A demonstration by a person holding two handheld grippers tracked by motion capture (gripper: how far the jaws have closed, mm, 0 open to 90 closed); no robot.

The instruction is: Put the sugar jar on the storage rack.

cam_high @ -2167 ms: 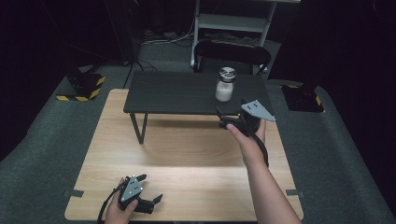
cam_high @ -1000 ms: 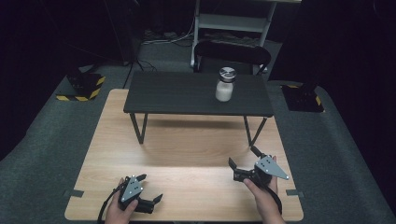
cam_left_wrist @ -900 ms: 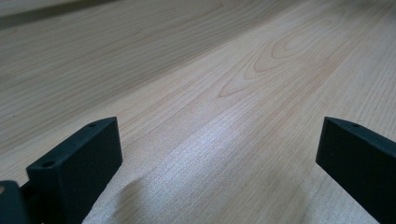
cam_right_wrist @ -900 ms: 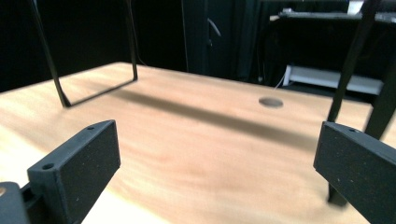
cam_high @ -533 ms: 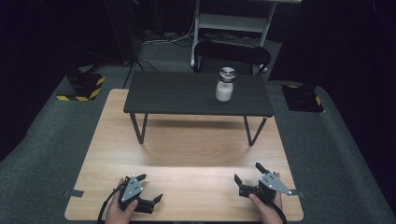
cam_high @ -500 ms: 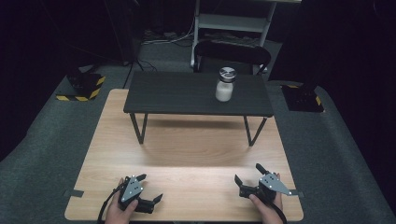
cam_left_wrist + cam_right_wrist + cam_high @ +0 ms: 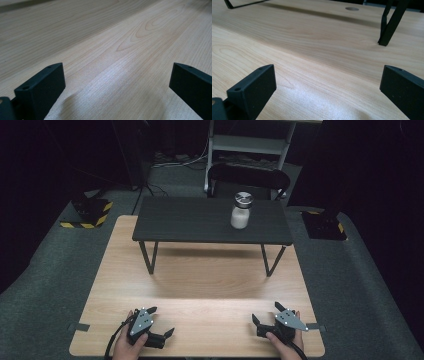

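A: What does the left gripper view look onto?

B: The pale wooden tabletop [image 7: 130, 50], seen from low down. Its grain runs diagonally, with an oval knot pattern right of centre.

A: And the left gripper [image 7: 117, 82] itself?

B: Its 2 black jaws rise from the bottom corners, 1 at the left edge and 1 at the right, set wide apart. Nothing sits between them, just bare wood.

A: Are the jaws touching the table?

B: That cannot be told. A soft shadow lies on the wood beside the left jaw, and a darker band crosses the far top edge.
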